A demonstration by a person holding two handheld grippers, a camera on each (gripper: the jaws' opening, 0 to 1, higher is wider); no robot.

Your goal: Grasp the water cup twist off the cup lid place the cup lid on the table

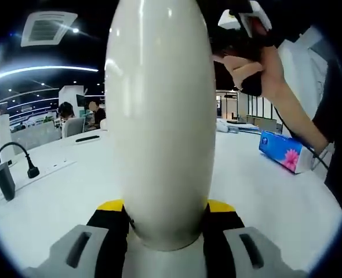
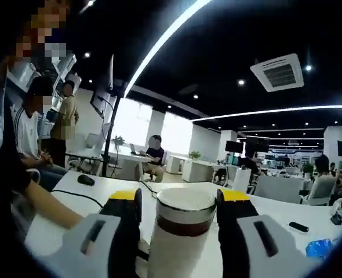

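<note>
Jaws of my left gripper (image 1: 164, 211) are clamped on the white body of the water cup (image 1: 159, 116), holding it upright above the table (image 1: 61, 197). My right gripper (image 2: 179, 202) has its jaws either side of the cup lid (image 2: 186, 209); whether they touch it I cannot tell. A blue tissue box (image 1: 282, 150) lies near the table's far right edge.

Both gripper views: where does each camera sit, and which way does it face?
Left gripper view: rides on the left gripper, facing along the table; jaws clamp the white cup; a hand shows upper right.
Right gripper view: rides on the right gripper, facing across the office; jaws flank the cup's lid; a forearm shows lower left.
Shared: cup and table.
</note>
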